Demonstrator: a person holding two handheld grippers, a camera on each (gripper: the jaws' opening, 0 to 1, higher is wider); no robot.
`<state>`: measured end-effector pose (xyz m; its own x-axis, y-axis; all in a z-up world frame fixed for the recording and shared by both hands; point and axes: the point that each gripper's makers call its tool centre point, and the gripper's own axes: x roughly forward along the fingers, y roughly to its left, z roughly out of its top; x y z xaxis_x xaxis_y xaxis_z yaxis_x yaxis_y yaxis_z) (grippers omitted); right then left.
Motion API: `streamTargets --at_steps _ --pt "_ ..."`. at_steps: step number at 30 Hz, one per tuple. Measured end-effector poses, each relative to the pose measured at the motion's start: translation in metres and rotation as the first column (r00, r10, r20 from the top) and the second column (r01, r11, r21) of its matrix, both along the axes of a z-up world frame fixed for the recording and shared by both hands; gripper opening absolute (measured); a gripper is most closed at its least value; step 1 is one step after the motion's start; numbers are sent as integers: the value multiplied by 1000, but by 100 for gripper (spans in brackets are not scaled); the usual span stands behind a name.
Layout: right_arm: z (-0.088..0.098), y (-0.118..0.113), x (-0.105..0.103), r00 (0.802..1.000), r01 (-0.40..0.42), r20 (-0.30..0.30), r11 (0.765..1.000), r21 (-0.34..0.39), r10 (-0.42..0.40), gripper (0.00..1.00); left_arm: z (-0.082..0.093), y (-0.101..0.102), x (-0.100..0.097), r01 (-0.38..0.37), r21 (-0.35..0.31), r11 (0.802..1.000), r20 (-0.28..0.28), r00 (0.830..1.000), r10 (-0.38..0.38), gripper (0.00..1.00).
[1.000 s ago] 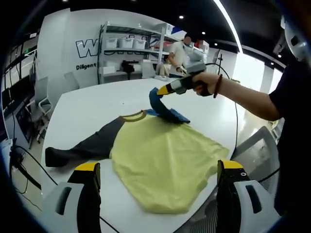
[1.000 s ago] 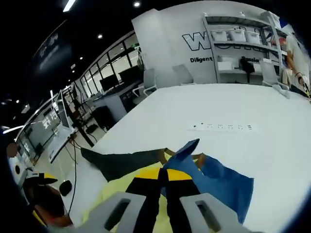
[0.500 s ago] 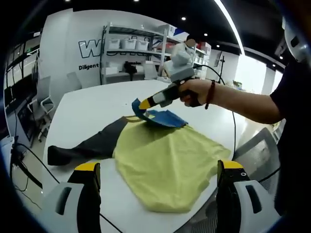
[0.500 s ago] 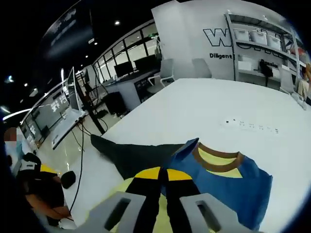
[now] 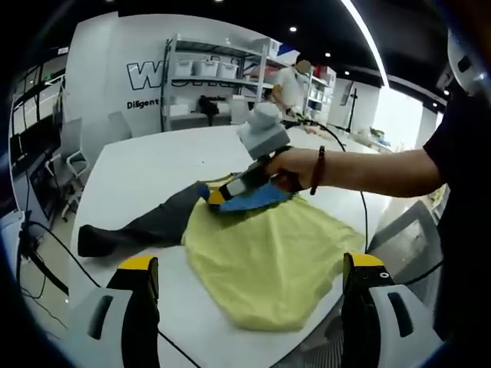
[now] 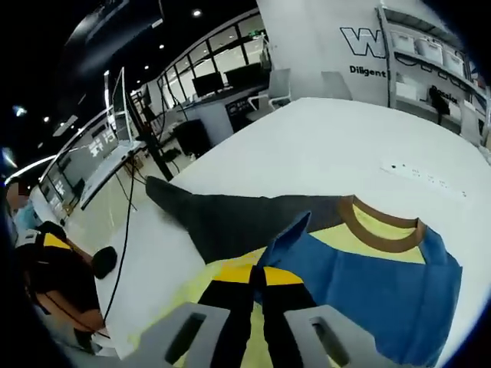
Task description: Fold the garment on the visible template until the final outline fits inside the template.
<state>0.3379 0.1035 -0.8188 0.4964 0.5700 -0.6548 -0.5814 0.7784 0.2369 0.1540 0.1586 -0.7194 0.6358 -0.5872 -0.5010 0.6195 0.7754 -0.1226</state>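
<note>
The shirt [image 5: 268, 245] is lying across the middle of the white counter [image 5: 146, 165] in the left gripper view, its yellow body spreading toward the lower right and hanging close to the counter's near edge. A dark grey sleeve [image 5: 134, 226] is stretching out to the left. The right hand-held gripper [image 5: 219, 195] is coming in from the right of that view, held in a person's hand [image 5: 288, 169], and it is pinching the blue sleeve [image 5: 253, 198] down against the yellow cloth near the collar.

In the right gripper view the right hand-held gripper [image 6: 258, 277] is showing its jaws pressed together on an edge of the blue sleeve [image 6: 360, 284], which is lying folded over the yellow body, with the brown collar [image 6: 380, 230] peeking out above it. The fold is hiding how much yellow sits beneath, and the blue cloth is being cut off at the lower right of the frame.

The left hand-held gripper [image 5: 249, 287] is hovering at the bottom of the left gripper view, jaws standing wide apart and gripping nothing. No template outline is making itself out on the counter. Shelves [image 5: 207, 77] are standing at the back, upper centre.
</note>
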Motion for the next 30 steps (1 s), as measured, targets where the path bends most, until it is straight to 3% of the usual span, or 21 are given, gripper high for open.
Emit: streamTargets --at_steps 11,15,16,18,21,26,30 --pt "-38 11 -5 997 -26 -68 1000 -2 25 0 -1 3 -1 -5 4 1000 -4 1000 5 99" --pt "-29 25 -6 997 -39 -62 993 112 46 0 -2 4 -1 -5 9 1000 -6 1000 5 99" --pt "-29 22 -7 997 -32 -68 995 94 39 2 -2 3 -1 -6 7 1000 -6 1000 6 99" --pt "-26 19 -4 999 -38 -24 997 70 40 10 -1 3 -2 -6 7 1000 -5 1000 6 99" --pt "-19 9 -4 1000 -25 -6 996 80 26 15 -2 4 -1 -10 12 1000 -3 1000 10 99" --pt "-2 -22 -5 997 -2 77 997 83 -4 35 2 4 1 -22 3 1000 10 1000 22 99" --pt "2 -51 -6 995 42 87 996 80 -49 39 2 5 2 -34 1 999 7 999 34 99"
